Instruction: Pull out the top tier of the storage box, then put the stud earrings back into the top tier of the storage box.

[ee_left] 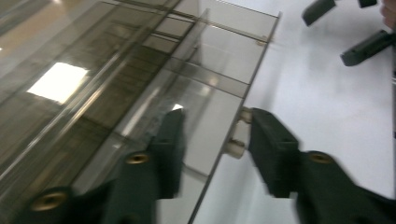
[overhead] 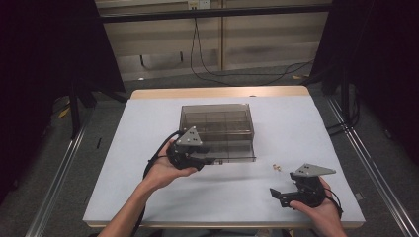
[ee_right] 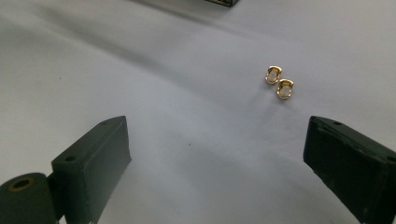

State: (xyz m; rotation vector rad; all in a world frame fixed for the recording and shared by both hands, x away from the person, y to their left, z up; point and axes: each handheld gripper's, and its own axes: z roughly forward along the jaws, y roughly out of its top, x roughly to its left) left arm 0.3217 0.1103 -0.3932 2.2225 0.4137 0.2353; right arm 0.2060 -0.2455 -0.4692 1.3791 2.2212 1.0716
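Over on my left, the left gripper sits at the near left corner of the smoky see-through box, which stands in the middle of the white tabletop. Seen along its own jaws, the gripper is about half open: one jaw lies over the box's hinged front panel, the other outside it on the tabletop side, and the panel's edge with its small pale latch knobs runs between them. Neither pad seems to press on the plastic, so I take it that I hold nothing there. I judge the step in hand to be working that front panel. To do it well I should keep the jaws square to the thin edge, close slowly on the edge or the knob and not on the flat face, and swing along the hinge's arc so the light box does not slide.

Moving right, two small gold earrings lie side by side on the bare tabletop, just beyond the box's near right corner and apart from it.

Farthest right, my right gripper rests low near the front edge, jaws wide apart and empty, aimed at the earrings. It should wait until the box is ready.
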